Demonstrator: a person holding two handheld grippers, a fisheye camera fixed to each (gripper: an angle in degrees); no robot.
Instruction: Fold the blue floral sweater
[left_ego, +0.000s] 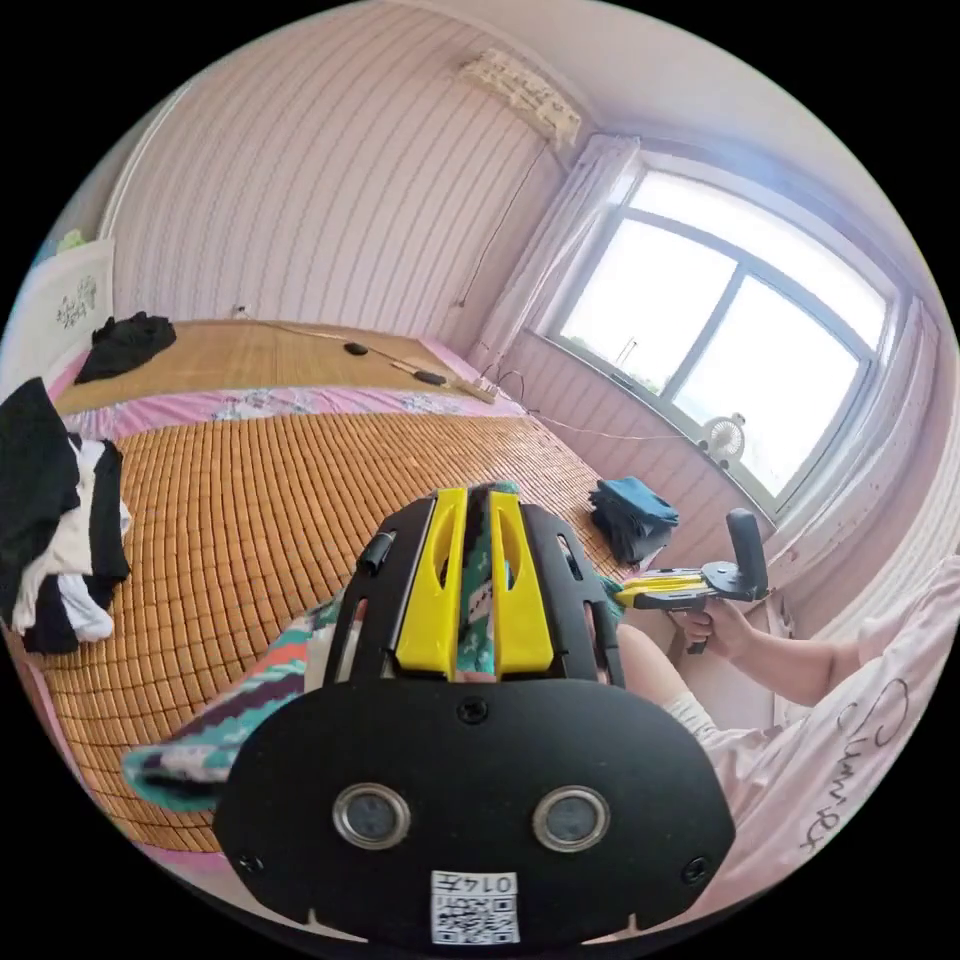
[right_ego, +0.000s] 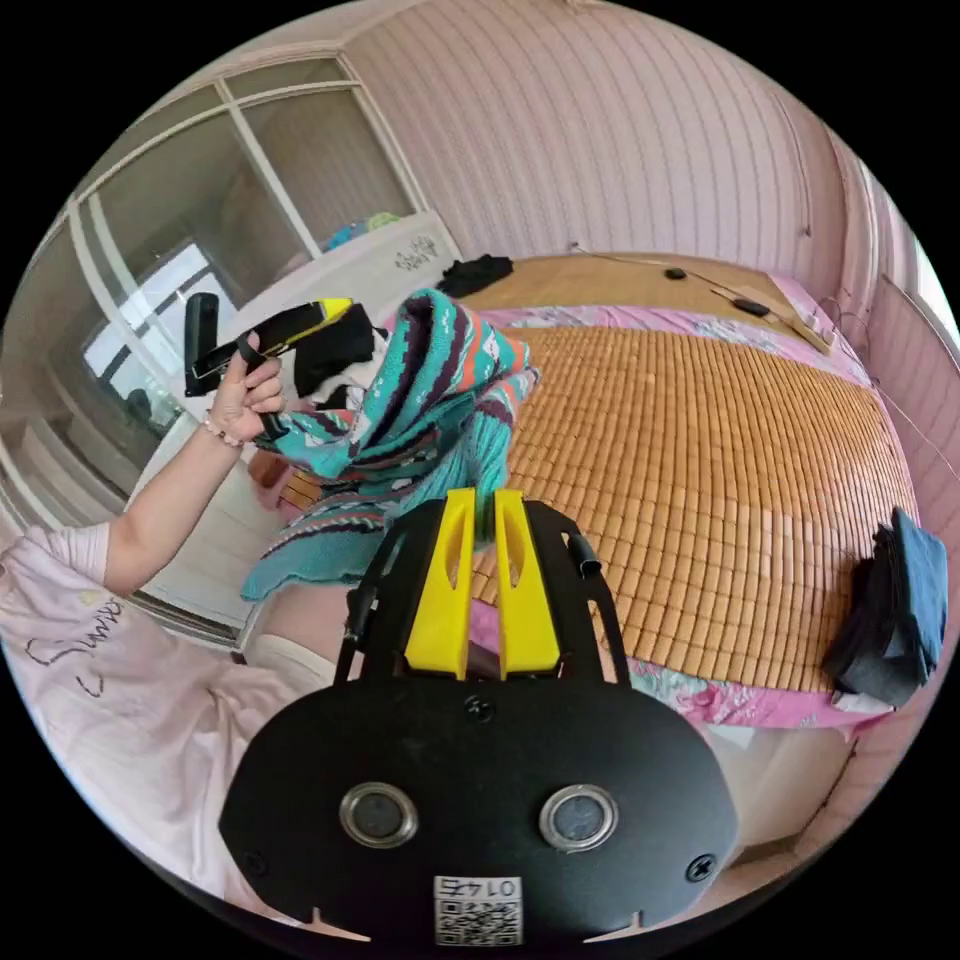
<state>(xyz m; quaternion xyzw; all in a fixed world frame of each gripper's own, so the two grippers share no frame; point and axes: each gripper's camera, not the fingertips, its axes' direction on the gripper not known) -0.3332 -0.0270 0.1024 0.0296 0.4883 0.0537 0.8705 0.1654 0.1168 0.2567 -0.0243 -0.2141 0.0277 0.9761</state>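
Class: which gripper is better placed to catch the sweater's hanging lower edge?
Probably right. The left gripper is clamped on the sweater, holding it up; the right gripper holds nothing and points at the hanging fabric.

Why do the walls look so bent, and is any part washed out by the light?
Left gripper view: the fisheye lens bows the striped wall, and the window is blown out to near white. Right gripper view: the same curving bends the bamboo mat; light is even, and the sweater looks sharp.
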